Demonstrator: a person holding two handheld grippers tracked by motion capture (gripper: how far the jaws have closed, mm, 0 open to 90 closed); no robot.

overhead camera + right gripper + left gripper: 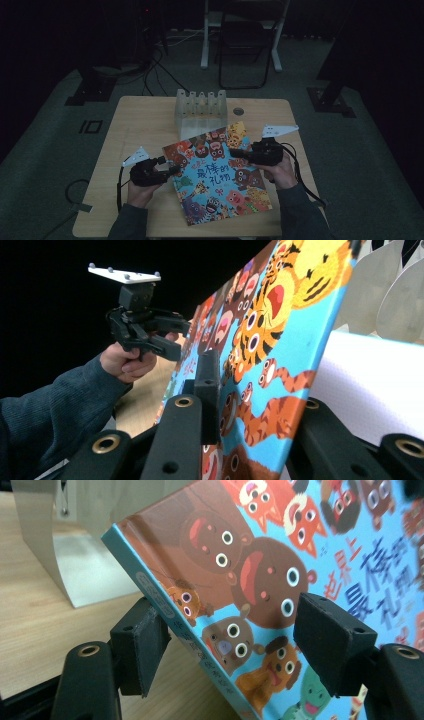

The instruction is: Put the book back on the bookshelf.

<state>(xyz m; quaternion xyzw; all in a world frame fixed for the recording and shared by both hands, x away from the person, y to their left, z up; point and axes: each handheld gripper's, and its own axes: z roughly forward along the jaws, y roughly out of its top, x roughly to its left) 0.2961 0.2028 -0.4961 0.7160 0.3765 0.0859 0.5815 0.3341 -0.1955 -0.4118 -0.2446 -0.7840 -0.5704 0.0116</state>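
A picture book with cartoon animals on a blue cover lies slanted across the wooden table. My left gripper is at its spine edge, near the upper left corner. In the left gripper view the jaws stand apart around the book: one pad sits under the spine and the other hangs over the cover, so this gripper is open. My right gripper is shut on the book's right edge. In the right gripper view its jaws clamp the cover, and the left gripper shows at the far edge.
A clear plastic rack with upright dividers stands at the table's back, just behind the book. It also shows as the rack beyond the spine. A small round grommet is beside it. A folding chair and cables are on the dark floor behind.
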